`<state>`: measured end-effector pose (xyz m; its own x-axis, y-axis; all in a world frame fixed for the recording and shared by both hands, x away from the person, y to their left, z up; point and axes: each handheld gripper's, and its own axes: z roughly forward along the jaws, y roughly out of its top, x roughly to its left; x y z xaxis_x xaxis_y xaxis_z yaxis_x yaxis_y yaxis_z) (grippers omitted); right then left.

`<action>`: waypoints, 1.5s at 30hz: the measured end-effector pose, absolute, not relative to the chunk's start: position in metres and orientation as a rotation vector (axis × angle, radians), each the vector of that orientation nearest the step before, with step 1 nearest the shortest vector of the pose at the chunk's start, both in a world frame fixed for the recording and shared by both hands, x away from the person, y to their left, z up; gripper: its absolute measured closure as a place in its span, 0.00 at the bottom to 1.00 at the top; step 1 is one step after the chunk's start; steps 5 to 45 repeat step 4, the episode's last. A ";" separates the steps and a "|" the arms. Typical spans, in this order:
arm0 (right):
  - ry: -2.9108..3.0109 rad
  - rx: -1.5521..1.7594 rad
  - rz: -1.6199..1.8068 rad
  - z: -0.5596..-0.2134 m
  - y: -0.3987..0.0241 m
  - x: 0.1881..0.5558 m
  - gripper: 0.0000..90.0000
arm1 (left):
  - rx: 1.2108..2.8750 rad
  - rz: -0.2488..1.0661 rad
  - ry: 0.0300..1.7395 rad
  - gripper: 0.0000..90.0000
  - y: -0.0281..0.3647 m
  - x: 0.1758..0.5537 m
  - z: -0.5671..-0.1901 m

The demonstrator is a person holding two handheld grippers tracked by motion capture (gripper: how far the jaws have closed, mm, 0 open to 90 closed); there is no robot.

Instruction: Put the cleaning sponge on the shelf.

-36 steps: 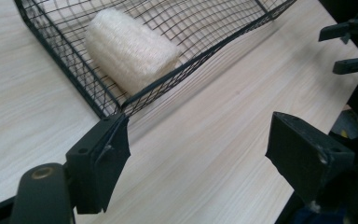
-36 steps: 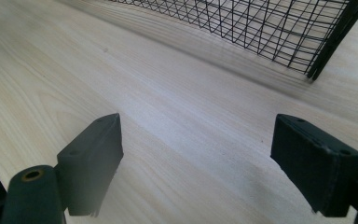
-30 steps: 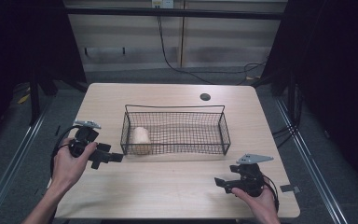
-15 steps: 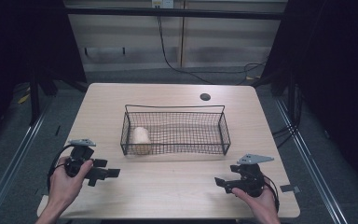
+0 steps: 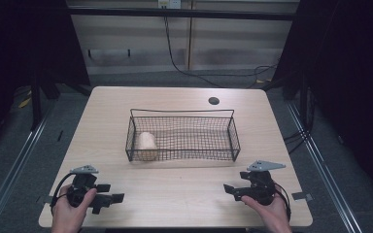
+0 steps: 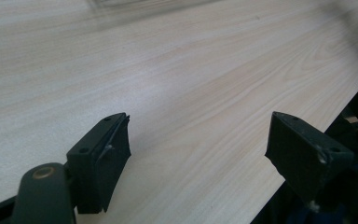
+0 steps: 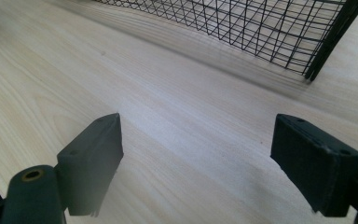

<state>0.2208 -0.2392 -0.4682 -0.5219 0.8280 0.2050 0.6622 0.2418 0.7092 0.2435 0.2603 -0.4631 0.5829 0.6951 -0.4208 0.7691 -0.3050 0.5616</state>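
Overhead, the high view shows a pale wooden table with a black wire basket standing near its middle, and a beige roll-shaped object lying inside the basket at its left end, close against the left wall. The left gripper sits at the near left corner of the table, held by the person's left hand, its jaws pointing toward the table's middle and spread apart with nothing between them; it is well apart from the basket. The right gripper rests near the front right edge, held by the right hand, a grey three-cornered plate on top, jaws aimed leftward across the bare wood and also apart. A small dark round hole marks the far side of the tabletop. Next, the left gripper view shows its two black jaws standing wide over bare wood grain, empty, with the table's edge running off at the right. Lastly, the right gripper view shows its jaws equally wide and empty, low over the wood, with the basket's mesh wall and a corner post ahead of them, near but not touching.
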 end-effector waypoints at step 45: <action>2.307 1.431 1.112 -0.471 -0.241 0.223 0.19 | 2.096 -0.133 1.166 0.23 0.258 0.244 -0.468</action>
